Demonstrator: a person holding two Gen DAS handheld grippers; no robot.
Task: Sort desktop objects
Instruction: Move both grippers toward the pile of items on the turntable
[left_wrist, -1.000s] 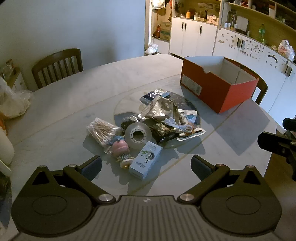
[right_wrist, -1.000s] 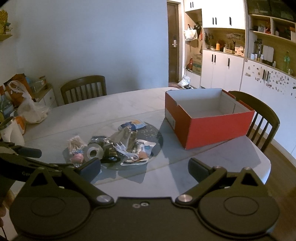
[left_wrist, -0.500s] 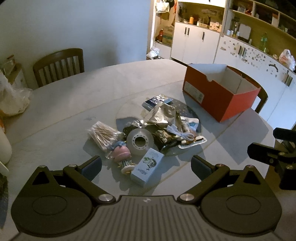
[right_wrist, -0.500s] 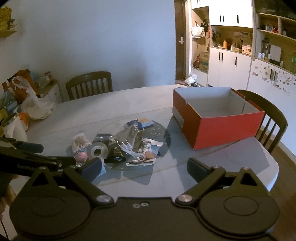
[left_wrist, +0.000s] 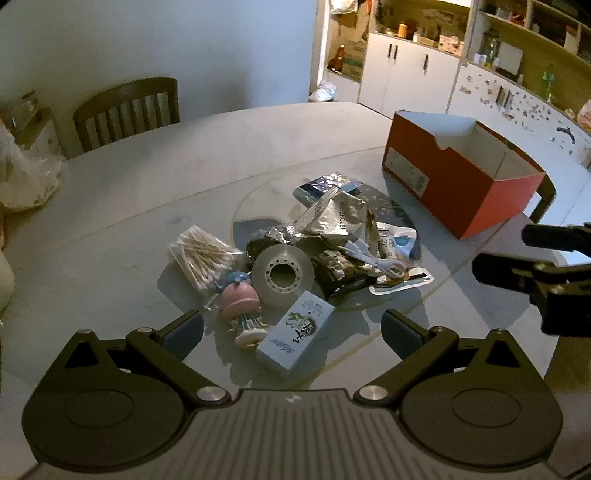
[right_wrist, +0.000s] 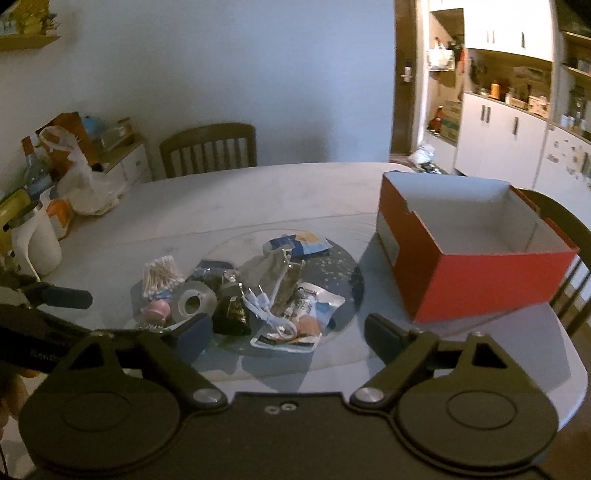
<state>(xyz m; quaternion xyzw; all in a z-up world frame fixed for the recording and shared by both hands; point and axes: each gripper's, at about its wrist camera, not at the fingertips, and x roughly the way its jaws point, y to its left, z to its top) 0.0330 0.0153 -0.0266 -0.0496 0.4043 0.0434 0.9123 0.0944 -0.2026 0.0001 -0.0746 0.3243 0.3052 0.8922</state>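
A heap of small items lies on the round glass disc (left_wrist: 258, 195) of the table. It holds a tape roll (left_wrist: 282, 275), a pack of cotton swabs (left_wrist: 203, 256), a pink doll (left_wrist: 242, 308), a small light-blue box (left_wrist: 295, 338), foil packets (left_wrist: 334, 218) and a white cable (left_wrist: 373, 258). An open red box (left_wrist: 458, 177) stands to the right, with nothing in it. My left gripper (left_wrist: 291, 328) is open just short of the blue box and doll. My right gripper (right_wrist: 288, 334) is open, nearer than the heap (right_wrist: 243, 291), left of the red box (right_wrist: 476, 258).
Wooden chairs stand behind the table (left_wrist: 125, 110) and by the red box (right_wrist: 569, 236). A white plastic bag (right_wrist: 85, 184) and white containers (right_wrist: 35, 240) sit at the table's left edge. White cabinets (right_wrist: 498, 136) line the right wall.
Both grippers have moved in toward the heap, which looks larger now. The right gripper's view has swung so the red box lies further right. Both stay open.
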